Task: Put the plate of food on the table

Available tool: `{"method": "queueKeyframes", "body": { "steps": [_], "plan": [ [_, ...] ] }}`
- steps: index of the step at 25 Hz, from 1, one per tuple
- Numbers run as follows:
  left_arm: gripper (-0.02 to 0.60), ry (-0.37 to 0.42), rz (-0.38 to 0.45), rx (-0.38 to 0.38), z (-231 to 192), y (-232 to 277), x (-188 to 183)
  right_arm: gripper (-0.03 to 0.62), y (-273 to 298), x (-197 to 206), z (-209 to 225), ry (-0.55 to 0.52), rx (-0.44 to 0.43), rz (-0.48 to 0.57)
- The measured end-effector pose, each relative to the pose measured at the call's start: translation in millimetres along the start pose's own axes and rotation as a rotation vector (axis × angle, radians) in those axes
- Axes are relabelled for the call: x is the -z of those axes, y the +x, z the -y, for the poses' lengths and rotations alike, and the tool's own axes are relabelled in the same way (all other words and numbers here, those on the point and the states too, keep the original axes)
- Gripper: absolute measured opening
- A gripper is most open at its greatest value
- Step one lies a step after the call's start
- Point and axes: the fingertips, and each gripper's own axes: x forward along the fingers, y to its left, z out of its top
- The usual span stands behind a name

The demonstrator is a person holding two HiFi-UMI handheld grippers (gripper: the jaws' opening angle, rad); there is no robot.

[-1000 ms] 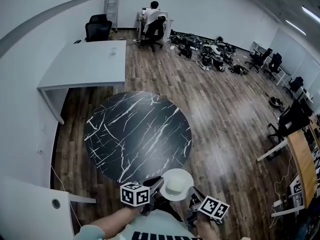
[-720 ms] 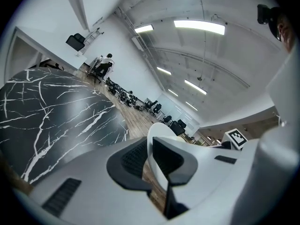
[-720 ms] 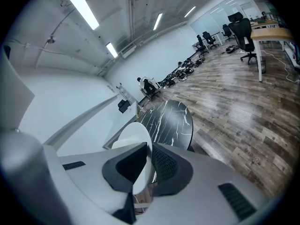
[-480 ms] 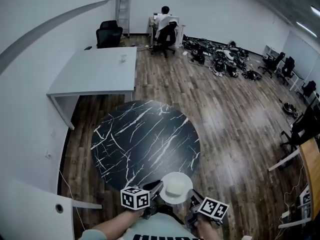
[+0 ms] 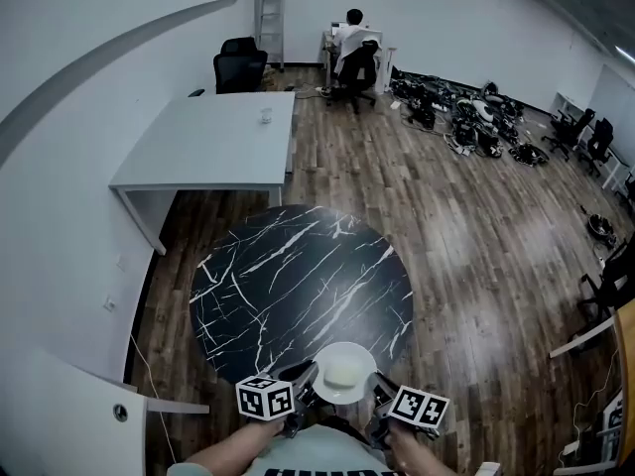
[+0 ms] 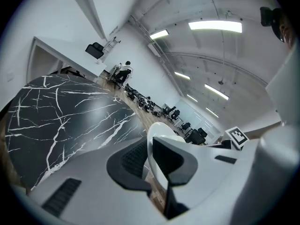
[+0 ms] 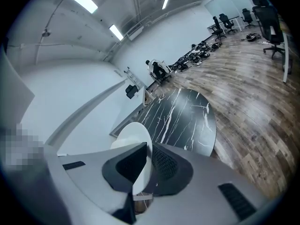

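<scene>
A white plate (image 5: 343,373) with a pale heap of food hangs over the near rim of the round black marble table (image 5: 298,286). Both grippers hold it by the rim. In the head view my left gripper (image 5: 306,381) is shut on the plate's left edge and my right gripper (image 5: 379,393) on its right edge. In the left gripper view the plate rim (image 6: 155,137) stands edge-on between the dark pads (image 6: 133,158). The right gripper view shows the plate (image 7: 133,132) pinched the same way, with the table (image 7: 183,116) beyond it.
A white desk (image 5: 213,142) stands beyond the table at the left, with black office chairs (image 5: 241,65) and a ladder (image 5: 270,8) behind it. A person (image 5: 355,30) sits at a far desk. Cables and gear (image 5: 476,127) litter the floor. A white surface (image 5: 69,415) lies near left.
Both grippers and the plate have moved forward toward the marble table; the plate, earlier just short of the near rim, now overlaps it. The grip on the plate is unchanged.
</scene>
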Motion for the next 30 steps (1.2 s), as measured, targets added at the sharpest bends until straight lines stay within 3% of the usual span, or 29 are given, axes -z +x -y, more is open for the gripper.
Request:
{"method": "queueKeyframes", "body": {
  "steps": [11, 30],
  "plan": [
    [0.043, -0.032, 0.034, -0.088, -25, 24, -19, 0.040, 45, -28, 7, -0.034, -0.040, -0.080],
    [0.044, -0.087, 0.052, -0.224, -78, 46, -1, 0.040, 110, -25, 31, -0.105, -0.074, -0.227]
  ]
}}
